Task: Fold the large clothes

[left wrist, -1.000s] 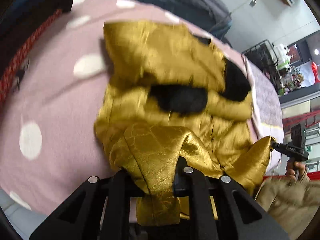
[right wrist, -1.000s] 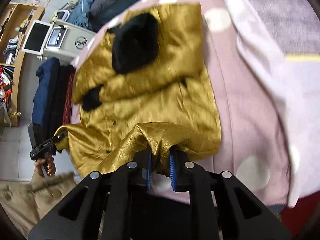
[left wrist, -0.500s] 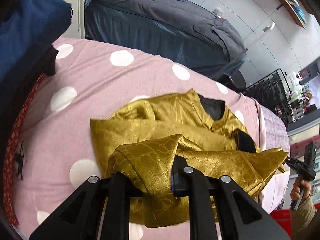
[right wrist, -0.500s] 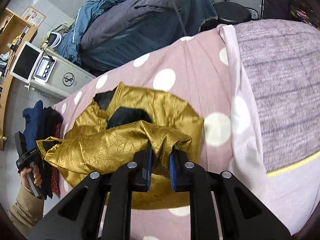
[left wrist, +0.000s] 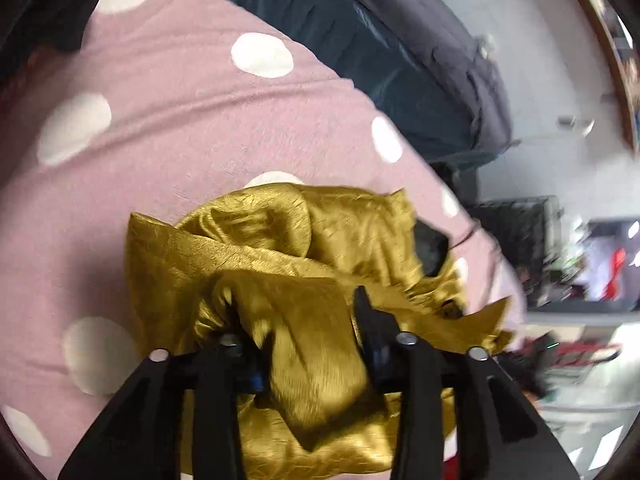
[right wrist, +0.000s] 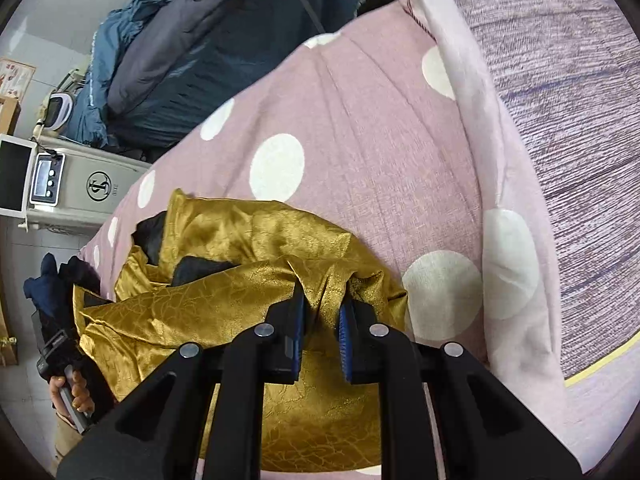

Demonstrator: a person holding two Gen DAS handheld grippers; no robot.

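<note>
Inspecting your working surface first: the pink polka-dot bedspread (right wrist: 360, 120) lies bare from 10 to 2 o'clock beyond the garment in the right wrist view, giving open room there. Its far edge runs under a heap of dark blue bedding (right wrist: 224, 48) at 11 o'clock. At 2 o'clock a pale border gives way to a grey-lilac woven cover (right wrist: 580, 120). At 9 o'clock the bedspread ends near a grey appliance (right wrist: 84, 188) with a small display.

Your gold jacket (right wrist: 248, 312) lies bunched on the near part of the bedspread, folded over itself, with black lining showing at 10 o'clock.

Your right gripper (right wrist: 322, 316) is pinching a fold of the gold fabric between its blue pads; the cloth rises straight out of the narrow gap.

Your left gripper (left wrist: 296, 316) has its jaws opening. A thick roll of gold fabric sits between them, draped over the near side; the view is blurred, so contact with the pads cannot be confirmed. Your left hand (right wrist: 74, 394) shows at 8 o'clock in the right wrist view, at the jacket's left end. Bare bedspread spreads from 9 to 12 o'clock of the left gripper.
</note>
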